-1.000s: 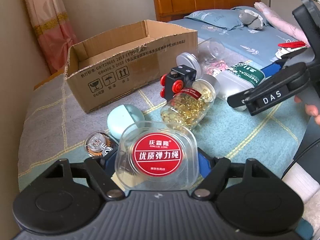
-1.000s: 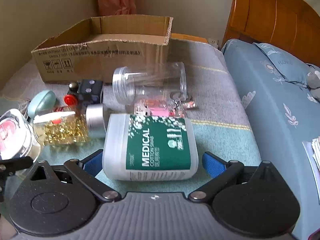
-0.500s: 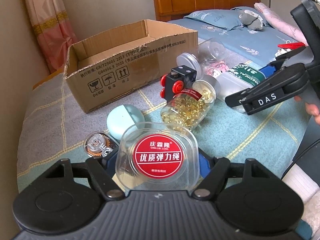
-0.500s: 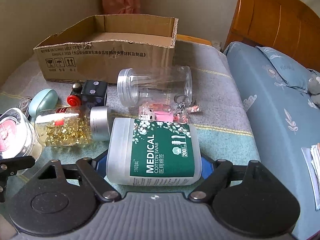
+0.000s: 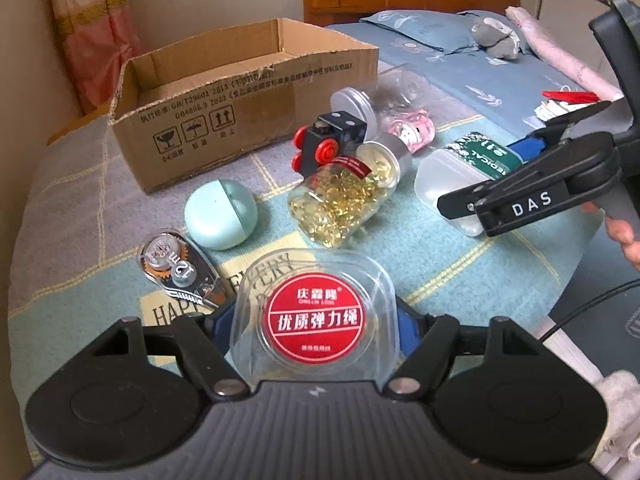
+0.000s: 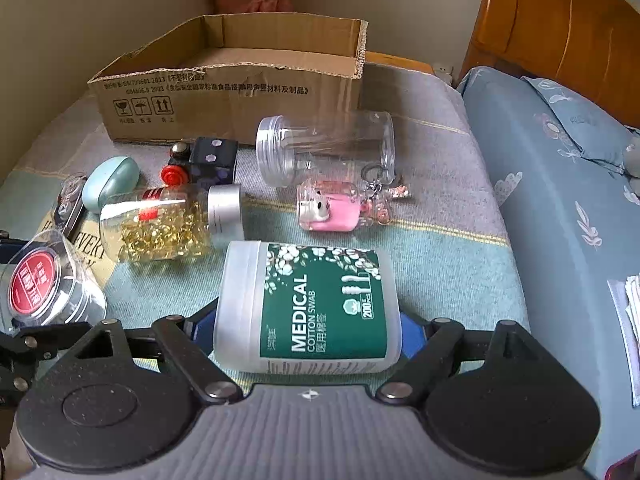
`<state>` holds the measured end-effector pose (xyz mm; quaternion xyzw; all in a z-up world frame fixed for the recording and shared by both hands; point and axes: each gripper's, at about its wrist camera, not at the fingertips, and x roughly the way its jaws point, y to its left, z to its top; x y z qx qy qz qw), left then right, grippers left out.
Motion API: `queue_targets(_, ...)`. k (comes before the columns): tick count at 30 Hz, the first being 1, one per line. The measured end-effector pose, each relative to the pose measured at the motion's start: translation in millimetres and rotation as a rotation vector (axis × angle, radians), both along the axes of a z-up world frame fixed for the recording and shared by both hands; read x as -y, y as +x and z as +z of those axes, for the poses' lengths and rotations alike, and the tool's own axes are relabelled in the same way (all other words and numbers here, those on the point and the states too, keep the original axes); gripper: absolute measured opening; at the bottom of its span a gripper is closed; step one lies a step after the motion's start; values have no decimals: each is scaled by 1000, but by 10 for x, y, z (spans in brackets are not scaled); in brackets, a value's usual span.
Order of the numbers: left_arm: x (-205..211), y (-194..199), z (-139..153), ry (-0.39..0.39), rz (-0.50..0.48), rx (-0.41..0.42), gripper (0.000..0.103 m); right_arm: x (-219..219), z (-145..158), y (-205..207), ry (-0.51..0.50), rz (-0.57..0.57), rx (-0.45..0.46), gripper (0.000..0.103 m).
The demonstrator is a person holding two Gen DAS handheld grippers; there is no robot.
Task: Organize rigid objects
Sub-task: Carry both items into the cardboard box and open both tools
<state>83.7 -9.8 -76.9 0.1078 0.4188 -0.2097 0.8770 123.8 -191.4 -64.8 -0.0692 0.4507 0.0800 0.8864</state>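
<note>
Left wrist view: the left claw [image 5: 316, 322] grips the clear elastic-cord case [image 5: 316, 320] with the red round label, as it did a second ago, though the correction tape [image 5: 176, 266] now shows fuller below it. The right claw [image 6: 308, 322] has closed in on the cotton swab tub [image 6: 312, 304], its blue pads pressed against both sides (a second ago they stood apart from it). On the blanket [image 5: 72, 200] lie one capsule bottle [image 5: 348, 196] full of yellow softgels, one empty clear jar [image 6: 324, 146] on its side, one pink keychain case [image 6: 332, 210], one mint green case [image 5: 220, 214] and one black toy block with red wheels [image 5: 328, 146]. One cardboard box [image 5: 240, 108] stands behind them, its visible inside bare.
</note>
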Motion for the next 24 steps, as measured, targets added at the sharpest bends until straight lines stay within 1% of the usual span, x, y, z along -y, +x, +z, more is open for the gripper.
queue_targets(3, 8, 26, -6, -30, 39, -17, 74, -23, 0, 31, 4, -17, -15, 89)
queue_targets(5, 1, 41, -12, -54, 60, -28, 74, -47, 8, 3, 17, 9, -19, 89)
queue_targets(9, 27, 31, -20, -32, 54, -31, 74, -96, -13, -3, 3, 25, -21, 89)
queue_targets(15, 47, 18, -13, -12, 46, -24, 74, -136, -21, 108, 17, -5, -28, 89)
queue_targets(17, 40, 18, -12, -13, 42, -23, 74, -152, -22, 129, 7, -2, -30, 87)
queue_targets(24, -2, 20, -12, -29, 46, -22, 74, -163, -14, 112, 3, 3, -25, 87)
